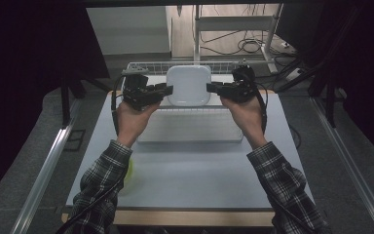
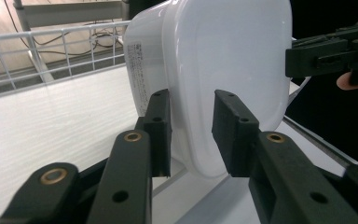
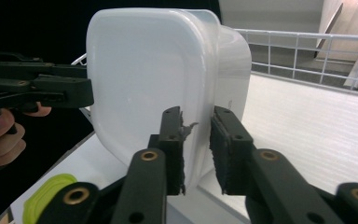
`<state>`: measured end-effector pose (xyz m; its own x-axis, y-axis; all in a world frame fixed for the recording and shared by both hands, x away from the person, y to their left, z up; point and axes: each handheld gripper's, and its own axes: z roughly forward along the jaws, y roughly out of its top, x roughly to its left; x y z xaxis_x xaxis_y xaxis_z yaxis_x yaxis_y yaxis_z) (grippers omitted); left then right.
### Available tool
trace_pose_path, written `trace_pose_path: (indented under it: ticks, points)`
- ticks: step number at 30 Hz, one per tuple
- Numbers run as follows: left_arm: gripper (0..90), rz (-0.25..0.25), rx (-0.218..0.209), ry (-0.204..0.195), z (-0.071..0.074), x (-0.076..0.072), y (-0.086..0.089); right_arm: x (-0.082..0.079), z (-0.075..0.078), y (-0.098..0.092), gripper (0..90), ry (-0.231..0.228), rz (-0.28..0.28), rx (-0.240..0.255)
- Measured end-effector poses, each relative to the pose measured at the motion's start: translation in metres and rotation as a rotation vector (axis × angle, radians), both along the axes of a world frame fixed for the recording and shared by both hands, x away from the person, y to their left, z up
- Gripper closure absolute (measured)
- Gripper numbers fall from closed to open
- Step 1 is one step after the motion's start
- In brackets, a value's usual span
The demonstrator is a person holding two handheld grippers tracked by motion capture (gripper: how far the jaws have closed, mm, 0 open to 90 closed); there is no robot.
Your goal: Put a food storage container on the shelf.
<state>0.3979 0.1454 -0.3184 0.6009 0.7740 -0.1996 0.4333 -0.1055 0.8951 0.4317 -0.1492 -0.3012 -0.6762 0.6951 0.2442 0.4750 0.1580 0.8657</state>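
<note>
Plaid flannel sleeves, black brass-riveted left tool and right tool, trailing black cables.

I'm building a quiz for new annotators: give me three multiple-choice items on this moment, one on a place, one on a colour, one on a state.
1. Where is the white container?
A. Between the two grippers, over the wire tray
B. At the table's near edge
C. On the floor

2. What colour is the object beside the person's left sleeve?
A. Red
B. Yellow-green
C. Blue

3. How do the left gripper jaws stand?
A. Apart, straddling the container's rim
B. Shut on nothing
C. Shut on a cable

Answers: A, the high view shows it between them; B, lime shows there; A, a gap shows either side of the rim.
</note>
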Motion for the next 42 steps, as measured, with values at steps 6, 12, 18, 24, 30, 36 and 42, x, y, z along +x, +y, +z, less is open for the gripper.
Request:
trace_pose_path:
  ticks: [6, 12, 18, 24, 30, 36, 42]
  points:
    - [62.7, 0.004, 0.017, -0.007, 0.001, 0.005, -0.002, 0.002, -0.001, 0.004, 69.1, -0.024, -0.008, -0.011]
    - [58.0, 0.012, 0.038, -0.014, 0.001, 0.01, -0.005, 0.006, -0.002, 0.008, 66.5, -0.042, -0.017, -0.033]
    - [54.5, 0.02, 0.068, -0.017, -0.001, 0.016, -0.009, 0.011, -0.005, 0.009, 63.4, -0.041, -0.025, -0.032]
    - [53.2, 0.017, 0.068, -0.011, 0.0, 0.021, -0.009, 0.015, -0.006, 0.009, 60.9, -0.045, -0.029, -0.032]
    - [47.7, 0.032, 0.073, -0.019, 0.001, 0.025, -0.009, 0.019, -0.007, 0.011, 57.4, -0.058, -0.046, -0.048]
    - [47.3, 0.033, 0.076, -0.014, 0.002, 0.032, -0.009, 0.022, -0.007, 0.013, 57.4, -0.054, -0.05, -0.036]
    - [47.5, 0.038, 0.073, -0.007, 0.003, 0.037, -0.009, 0.024, -0.007, 0.015, 57.0, -0.055, -0.055, -0.033]
